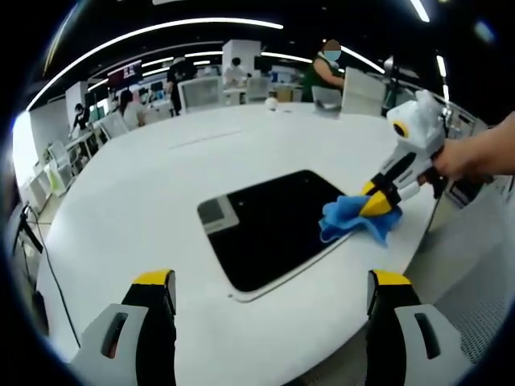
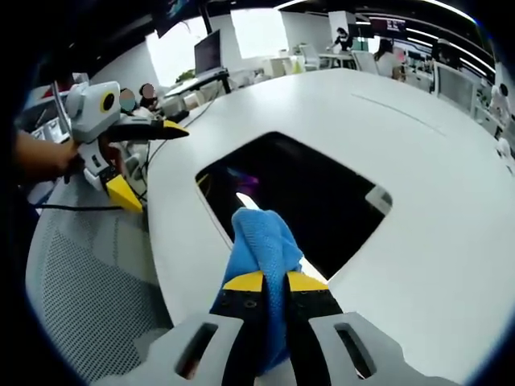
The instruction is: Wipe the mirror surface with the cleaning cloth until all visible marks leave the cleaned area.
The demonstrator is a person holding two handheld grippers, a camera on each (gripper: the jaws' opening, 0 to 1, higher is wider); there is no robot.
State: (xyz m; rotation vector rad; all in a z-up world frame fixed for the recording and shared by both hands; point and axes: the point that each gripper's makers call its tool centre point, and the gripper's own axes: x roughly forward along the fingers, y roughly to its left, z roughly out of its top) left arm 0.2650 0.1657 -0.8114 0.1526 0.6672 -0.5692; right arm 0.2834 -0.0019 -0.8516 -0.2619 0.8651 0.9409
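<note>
One cloth [image 2: 261,241] (blue) — right gripper [image 2: 273,283] presses it on mirror [image 1: 273,225].

The right gripper [image 2: 273,281], at six o'clock, clamps a crumpled blue cleaning cloth [image 2: 259,241] lying on the near edge of the dark rectangular mirror [image 2: 306,197]; the open-jawed left gripper [image 2: 145,165] sits at nine o'clock.

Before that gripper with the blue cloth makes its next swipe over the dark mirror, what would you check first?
1. Cloth held firmly: ok. The right gripper is shut on the blue cloth.
2. Cloth on the glass: ok, it lies at the edge of the mirror.
3. Left gripper out of the way: ok, open and back from the mirror.
4. Mirror and cloth both in sight: ok.
5. Marks left on the glass: cannot tell, only reflections show.
6. White table around the mirror free of obstacles: ok.
</note>
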